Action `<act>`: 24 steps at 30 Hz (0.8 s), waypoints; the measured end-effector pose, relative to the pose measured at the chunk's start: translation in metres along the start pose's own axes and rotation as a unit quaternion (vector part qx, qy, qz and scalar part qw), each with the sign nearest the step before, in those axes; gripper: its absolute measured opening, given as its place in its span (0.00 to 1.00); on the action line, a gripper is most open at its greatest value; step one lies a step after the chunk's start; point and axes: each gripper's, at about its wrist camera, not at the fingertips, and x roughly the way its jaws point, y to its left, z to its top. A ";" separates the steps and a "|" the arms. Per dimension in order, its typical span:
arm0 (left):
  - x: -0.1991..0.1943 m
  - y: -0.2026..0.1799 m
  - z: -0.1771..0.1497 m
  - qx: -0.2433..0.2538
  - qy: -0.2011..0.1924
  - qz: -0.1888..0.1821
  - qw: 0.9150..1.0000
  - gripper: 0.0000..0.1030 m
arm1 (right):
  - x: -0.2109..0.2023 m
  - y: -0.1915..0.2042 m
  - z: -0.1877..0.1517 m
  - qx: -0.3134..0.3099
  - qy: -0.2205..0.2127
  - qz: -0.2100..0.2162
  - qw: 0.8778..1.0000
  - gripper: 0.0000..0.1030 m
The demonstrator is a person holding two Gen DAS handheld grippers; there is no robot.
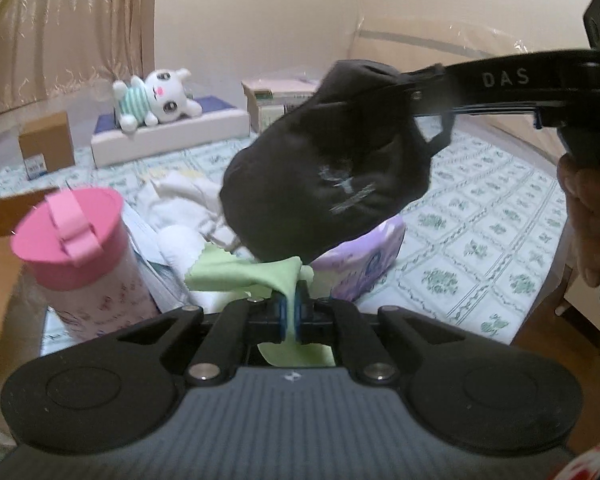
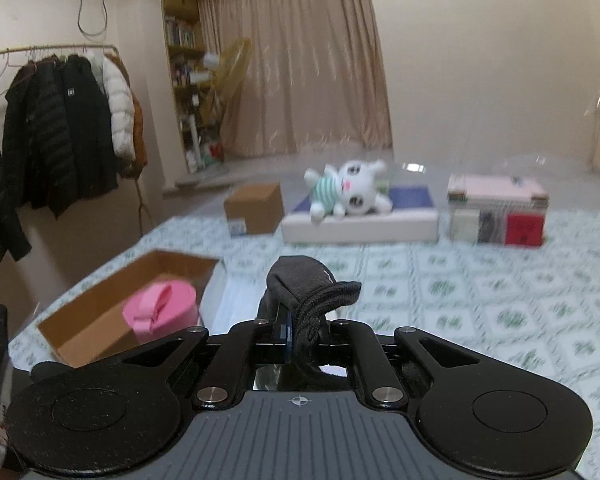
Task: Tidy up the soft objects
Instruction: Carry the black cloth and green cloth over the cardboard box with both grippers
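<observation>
My left gripper (image 1: 290,314) is shut on a light green cloth (image 1: 244,274) that drapes forward from the jaws. My right gripper (image 2: 300,334) is shut on a black knitted soft item (image 2: 312,292). In the left wrist view the right gripper (image 1: 416,94) holds that black item (image 1: 332,168) in the air, above a purple fabric basket (image 1: 364,268). A pile of white cloths (image 1: 180,204) lies behind the green cloth. A white plush rabbit (image 1: 160,98) in a striped shirt lies on a flat white box at the back, also in the right wrist view (image 2: 348,190).
A pink-lidded bottle (image 1: 76,248) stands in an open cardboard box (image 2: 100,308) at the left. A small brown carton (image 2: 254,208) and stacked boxes (image 2: 498,210) sit at the back of the patterned bed cover (image 2: 480,292). Coats (image 2: 60,128) hang at the left.
</observation>
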 end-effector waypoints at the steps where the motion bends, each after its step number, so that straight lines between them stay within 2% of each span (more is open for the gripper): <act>1: -0.005 0.000 0.001 -0.001 -0.002 0.001 1.000 0.03 | -0.007 0.001 0.002 0.000 -0.006 -0.003 1.000 0.08; 8: -0.047 0.004 0.003 -0.016 -0.014 0.008 1.000 0.03 | -0.049 0.009 0.010 0.003 -0.030 -0.015 0.999 0.08; 13: -0.079 0.017 0.002 -0.021 -0.018 0.021 0.999 0.03 | -0.065 0.024 0.012 -0.004 -0.031 -0.002 1.000 0.08; 19: -0.123 0.052 0.002 -0.034 -0.028 0.053 0.998 0.03 | -0.062 0.055 0.030 -0.003 -0.041 0.044 0.998 0.08; 24: -0.153 0.099 0.002 -0.045 -0.026 0.103 0.993 0.03 | -0.036 0.096 0.056 -0.024 -0.056 0.095 0.994 0.08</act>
